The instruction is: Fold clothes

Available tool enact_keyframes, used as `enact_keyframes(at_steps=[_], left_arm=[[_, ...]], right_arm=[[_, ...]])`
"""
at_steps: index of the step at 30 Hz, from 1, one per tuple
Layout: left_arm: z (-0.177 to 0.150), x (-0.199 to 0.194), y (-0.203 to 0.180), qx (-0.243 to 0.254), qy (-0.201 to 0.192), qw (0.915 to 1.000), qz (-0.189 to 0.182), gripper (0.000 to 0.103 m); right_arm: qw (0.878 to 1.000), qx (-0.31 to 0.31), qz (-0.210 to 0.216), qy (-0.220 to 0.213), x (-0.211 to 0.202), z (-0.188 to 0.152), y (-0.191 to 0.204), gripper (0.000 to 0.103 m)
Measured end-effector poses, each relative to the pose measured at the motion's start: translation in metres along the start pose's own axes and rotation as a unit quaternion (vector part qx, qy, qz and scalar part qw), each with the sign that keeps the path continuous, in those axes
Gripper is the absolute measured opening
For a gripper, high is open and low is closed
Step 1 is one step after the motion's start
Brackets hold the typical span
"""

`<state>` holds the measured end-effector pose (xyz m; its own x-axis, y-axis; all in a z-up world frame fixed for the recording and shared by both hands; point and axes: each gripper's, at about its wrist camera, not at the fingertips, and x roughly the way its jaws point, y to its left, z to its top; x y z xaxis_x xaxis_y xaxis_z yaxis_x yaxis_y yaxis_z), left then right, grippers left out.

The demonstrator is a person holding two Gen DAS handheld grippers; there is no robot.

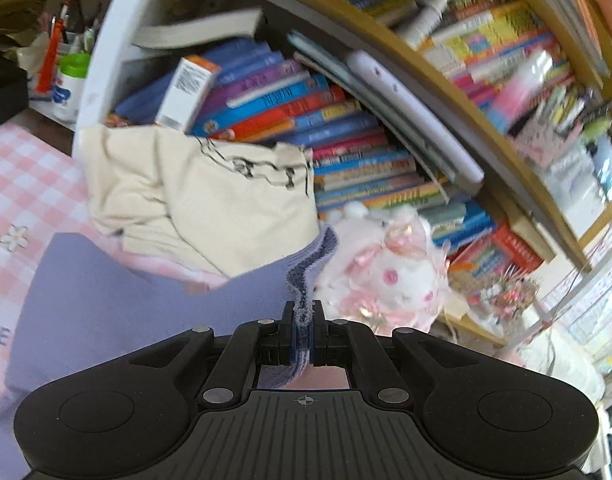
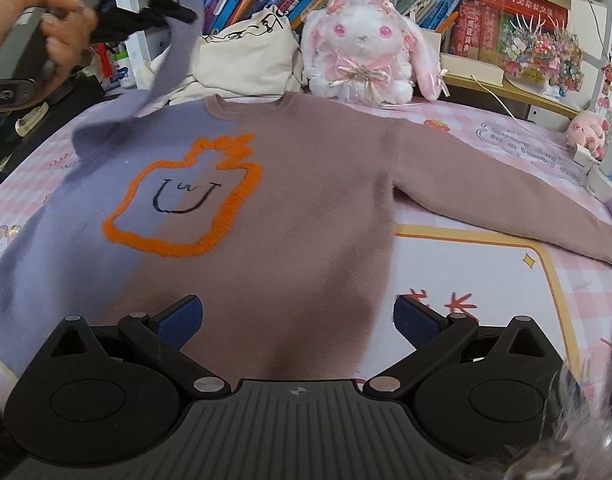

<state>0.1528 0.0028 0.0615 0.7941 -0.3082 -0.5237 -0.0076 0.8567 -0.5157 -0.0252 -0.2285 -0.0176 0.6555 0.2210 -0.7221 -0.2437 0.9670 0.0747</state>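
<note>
Sweater (image 2: 266,216), half lilac and half dusty pink, lies face up and spread flat on the bench (image 2: 486,280), which wears a pink checked cover; its collar points to the far edge and its hem reaches the near edge. An orange outline with a small black smile sits on the chest. The pink sleeve (image 2: 506,200) stretches flat toward the right edge. The lilac sleeve (image 2: 174,52) is lifted off the bench at the far left corner, its ribbed cuff (image 1: 306,276) pinched between the closed left tongs (image 1: 304,320). In the right wrist view a hand (image 2: 62,28) grips the left tool up there, above the sweater's shoulder. The right tongs (image 2: 298,316) stand wide apart, holding nothing, over the hem near the near edge, their blue pads (image 2: 182,316) on either side of the pink half. Along the far edge a cream bag (image 2: 246,52) slumps just behind the collar, with a white and pink plush rabbit (image 2: 362,48) beside it. Rows of books (image 1: 346,140) fill the shelves behind them. A small pink plush pig (image 2: 586,132) sits near the far right corner.
</note>
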Motion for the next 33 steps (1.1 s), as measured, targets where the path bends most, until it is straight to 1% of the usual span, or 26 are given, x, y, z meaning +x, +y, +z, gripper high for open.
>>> enact_keyframes(at_steps=[2, 7, 10, 11, 12, 13, 14, 15, 16, 17, 19, 21, 23, 25, 28, 30, 32, 33], left_arm=[[-0.004, 0.008, -0.006, 0.003, 0.012, 0.9999, 0.011, 0.003], [-0.015, 0.021, -0.012, -0.003, 0.017, 0.9996, 0.024, 0.004], [-0.017, 0.028, -0.018, 0.002, 0.033, 0.9989, 0.034, 0.007], [-0.018, 0.029, -0.019, 0.0, 0.039, 0.9986, 0.036, 0.013], [-0.018, 0.027, -0.019, -0.006, 0.039, 0.9987, 0.033, 0.028], [-0.018, 0.021, -0.017, -0.016, 0.029, 0.9991, 0.027, 0.039], [-0.019, 0.015, -0.015, -0.025, 0.02, 0.9993, 0.021, 0.057], [-0.019, 0.008, -0.014, -0.034, 0.01, 0.9993, 0.014, 0.064], [-0.019, 0.001, -0.011, -0.039, 0.0, 0.9992, 0.01, 0.065], [-0.019, -0.008, -0.008, -0.032, -0.007, 0.9994, 0.011, 0.067], [-0.019, -0.027, 0.0, -0.016, -0.021, 0.9995, 0.017, 0.067], [-0.027, -0.047, 0.012, 0.018, -0.026, 0.998, 0.054, 0.067], [-0.041, -0.069, 0.027, 0.052, -0.028, 0.9931, 0.101, 0.067], [-0.056, -0.09, 0.045, 0.074, -0.026, 0.9864, 0.145, 0.067], [-0.08, -0.115, 0.072, 0.095, -0.01, 0.9741, 0.205, 0.067], [-0.093, -0.126, 0.088, 0.103, 0.004, 0.9665, 0.235, 0.067], [-0.105, -0.136, 0.103, 0.11, 0.017, 0.9587, 0.262, 0.067], [-0.108, -0.139, 0.11, 0.11, 0.022, 0.9572, 0.267, 0.067]], right_arm=[[1.0, 0.003, 0.004, 0.002, -0.001, -0.002, -0.006, 0.103], [1.0, 0.009, 0.009, 0.003, -0.004, -0.005, -0.018, 0.103], [1.0, 0.011, 0.011, 0.003, -0.006, -0.006, -0.023, 0.103], [1.0, 0.011, 0.011, 0.003, -0.007, -0.007, -0.024, 0.103], [1.0, 0.011, 0.012, 0.003, -0.007, -0.007, -0.025, 0.103], [1.0, 0.011, 0.014, 0.003, -0.008, -0.007, -0.026, 0.103], [1.0, 0.011, 0.016, 0.003, -0.008, -0.007, -0.027, 0.103], [1.0, 0.011, 0.02, 0.003, -0.008, -0.007, -0.027, 0.103], [1.0, 0.01, 0.024, 0.005, -0.007, -0.008, -0.027, 0.103], [1.0, 0.008, 0.028, 0.006, -0.007, -0.008, -0.027, 0.103], [0.999, 0.003, 0.037, 0.01, -0.005, -0.01, -0.024, 0.103], [0.999, -0.003, 0.045, 0.014, -0.004, -0.012, -0.021, 0.103], [0.999, -0.006, 0.052, 0.016, -0.002, -0.014, -0.017, 0.103], [0.998, -0.005, 0.054, 0.017, -0.002, -0.015, -0.014, 0.102], [0.999, 0.002, 0.047, 0.019, -0.002, -0.016, -0.01, 0.1], [0.999, 0.01, 0.041, 0.018, -0.004, -0.017, -0.009, 0.099], [0.999, 0.02, 0.033, 0.017, -0.004, -0.018, -0.009, 0.093], [0.999, 0.026, 0.026, 0.02, -0.004, -0.018, -0.009, 0.091]])
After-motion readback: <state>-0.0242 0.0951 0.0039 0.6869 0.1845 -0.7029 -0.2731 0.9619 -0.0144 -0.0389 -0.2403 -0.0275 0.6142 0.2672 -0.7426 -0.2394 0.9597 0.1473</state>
